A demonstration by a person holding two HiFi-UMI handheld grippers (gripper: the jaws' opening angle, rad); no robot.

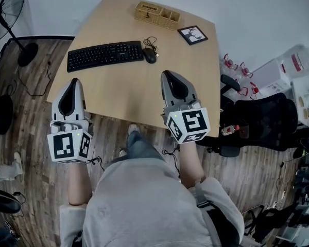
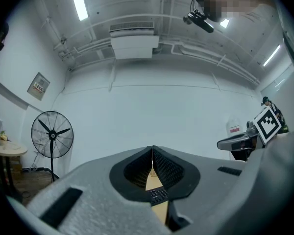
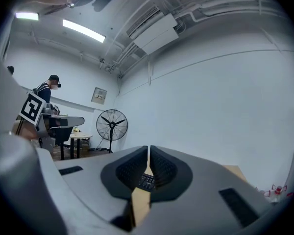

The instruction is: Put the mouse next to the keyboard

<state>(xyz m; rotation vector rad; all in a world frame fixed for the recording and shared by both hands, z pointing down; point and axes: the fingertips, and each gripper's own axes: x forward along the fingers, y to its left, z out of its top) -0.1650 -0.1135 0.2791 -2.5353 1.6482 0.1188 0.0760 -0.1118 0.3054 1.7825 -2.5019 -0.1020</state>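
A black mouse (image 1: 150, 55) with a coiled cable lies on the wooden table (image 1: 123, 91), touching the right end of a black keyboard (image 1: 105, 55). My left gripper (image 1: 72, 84) hovers at the table's near-left edge, jaws shut and empty. My right gripper (image 1: 171, 77) sits over the table's near-right part, below the mouse, also shut with nothing held. A sliver of keyboard (image 2: 157, 196) shows between the closed jaws in the left gripper view, and the keyboard (image 3: 145, 181) appears likewise in the right gripper view.
A wicker basket (image 1: 156, 14) and a small framed picture (image 1: 193, 35) stand at the table's far side. A floor fan (image 1: 10, 14) is at the left, a black office chair (image 1: 262, 120) at the right. A person (image 3: 45, 94) stands by another desk.
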